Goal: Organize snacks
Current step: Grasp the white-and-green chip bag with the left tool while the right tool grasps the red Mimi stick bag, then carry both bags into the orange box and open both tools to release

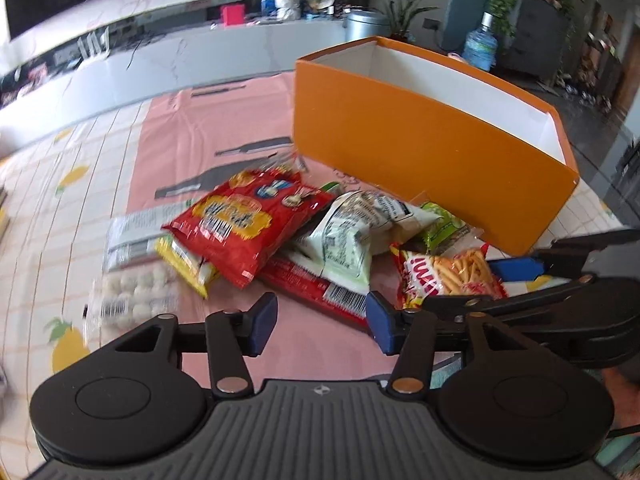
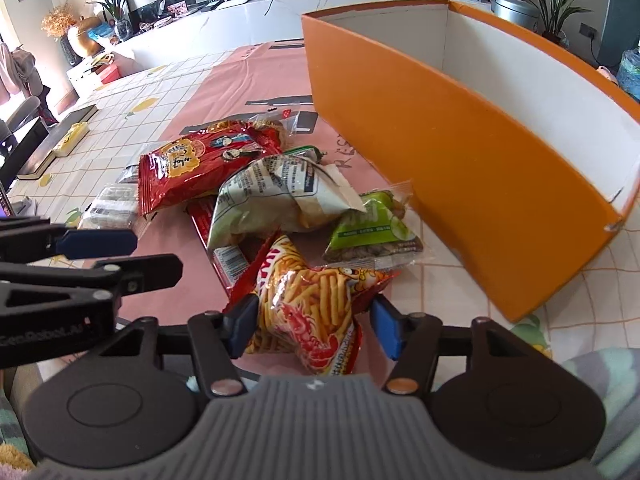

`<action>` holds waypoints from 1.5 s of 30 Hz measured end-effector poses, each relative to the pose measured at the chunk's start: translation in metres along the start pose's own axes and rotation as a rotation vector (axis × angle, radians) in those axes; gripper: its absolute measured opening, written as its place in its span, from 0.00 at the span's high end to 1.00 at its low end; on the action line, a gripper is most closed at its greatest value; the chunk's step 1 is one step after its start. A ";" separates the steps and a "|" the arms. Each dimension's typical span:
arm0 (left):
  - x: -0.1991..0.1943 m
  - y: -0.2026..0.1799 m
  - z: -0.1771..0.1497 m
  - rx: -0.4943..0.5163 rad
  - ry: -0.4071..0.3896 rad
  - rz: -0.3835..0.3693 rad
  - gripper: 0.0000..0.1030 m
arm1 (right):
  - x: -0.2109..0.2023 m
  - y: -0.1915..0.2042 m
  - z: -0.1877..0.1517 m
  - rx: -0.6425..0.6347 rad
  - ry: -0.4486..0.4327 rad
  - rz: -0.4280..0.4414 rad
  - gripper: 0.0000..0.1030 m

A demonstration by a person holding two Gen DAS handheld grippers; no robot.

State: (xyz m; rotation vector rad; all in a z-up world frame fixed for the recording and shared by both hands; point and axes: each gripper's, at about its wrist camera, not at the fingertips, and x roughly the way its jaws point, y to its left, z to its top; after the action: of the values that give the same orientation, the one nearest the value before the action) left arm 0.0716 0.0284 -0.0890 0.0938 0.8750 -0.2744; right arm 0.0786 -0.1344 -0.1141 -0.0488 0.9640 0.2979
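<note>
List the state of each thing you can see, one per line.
Orange box: open, upright, inside looks empty.
Shrimp stick bag: sealed, between the right gripper's pads.
Left gripper: open, empty.
Red chip bag: sealed, on the pile.

free: orange box (image 2: 460,184) open top | blocked: snack pile (image 2: 256,184) beside its wall

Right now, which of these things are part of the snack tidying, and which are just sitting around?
Part of the job:
orange box
shrimp stick bag, between the right gripper fingers
green nut packet
pale green bag
red chip bag
left gripper, open

Just lying about:
water jug
potted plant
metal bin
</note>
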 end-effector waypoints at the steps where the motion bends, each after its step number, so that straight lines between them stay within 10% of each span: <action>1: 0.001 -0.003 0.002 0.024 -0.008 0.001 0.39 | -0.007 -0.002 0.001 -0.003 -0.016 -0.009 0.45; 16: 0.057 -0.034 0.033 0.251 0.001 0.089 0.27 | 0.010 -0.039 0.008 0.101 0.042 -0.041 0.45; 29: 0.059 -0.032 0.023 0.195 -0.012 0.050 0.54 | 0.017 -0.039 0.009 0.116 0.057 -0.059 0.42; 45: 0.000 -0.020 0.029 0.034 -0.072 0.020 0.64 | -0.031 -0.017 0.014 0.001 -0.010 -0.080 0.49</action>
State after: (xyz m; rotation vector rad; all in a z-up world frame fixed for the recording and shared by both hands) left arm 0.0877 0.0037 -0.0694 0.1235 0.7976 -0.2725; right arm 0.0783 -0.1554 -0.0825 -0.0846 0.9495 0.2243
